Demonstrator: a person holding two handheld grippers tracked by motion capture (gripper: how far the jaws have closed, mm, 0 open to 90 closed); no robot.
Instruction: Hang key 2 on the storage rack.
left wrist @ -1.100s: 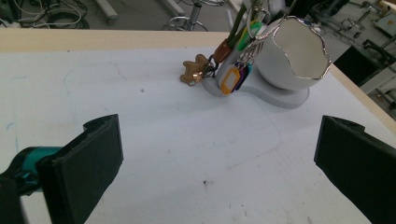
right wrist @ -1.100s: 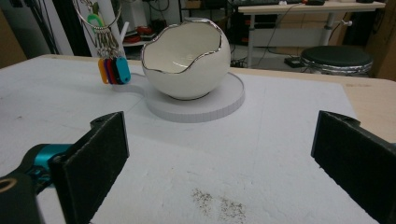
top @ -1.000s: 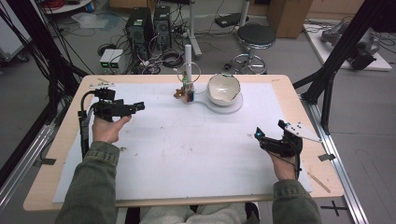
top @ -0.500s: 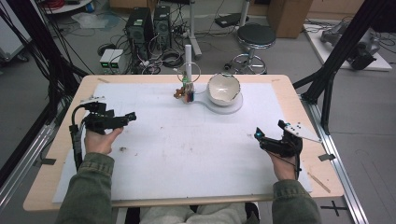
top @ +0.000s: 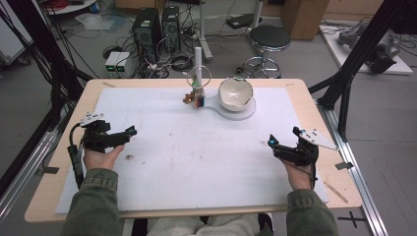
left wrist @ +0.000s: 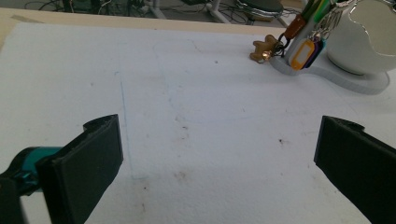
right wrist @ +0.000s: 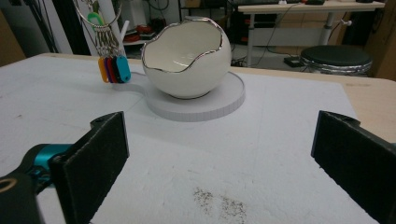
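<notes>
My left gripper (top: 129, 132) sits low over the white sheet (top: 196, 162) near the table's left edge, its jaws spread wide with nothing between them; in the left gripper view I look straight across bare sheet between the two black pads. My right gripper (top: 272, 143) mirrors it near the right edge, jaws equally wide and empty. Both are well apart from anything I could pick up.

The things I am working toward stand at the far middle of the table (top: 305, 98). A white egg-shaped bowl (top: 235, 93) with a jagged silver rim sits upright on a round white base (top: 246, 111). Just beside it, on the base's narrow extension, a post (top: 197, 64) carries a ring with a bunch of coloured key tags (left wrist: 306, 50) hanging down, and a small brown bear charm (left wrist: 262, 48) lies touching the sheet next to them. The bowl looks empty as far as I can see into it from the right gripper view.

I judge this as the very start: both grippers parked and ready, no grasp begun. The next move calls for reaching forward, most likely the left gripper toward the key tags, coming in level with jaws kept wide, then closing on the bunch without knocking the post or nudging the bowl.
</notes>
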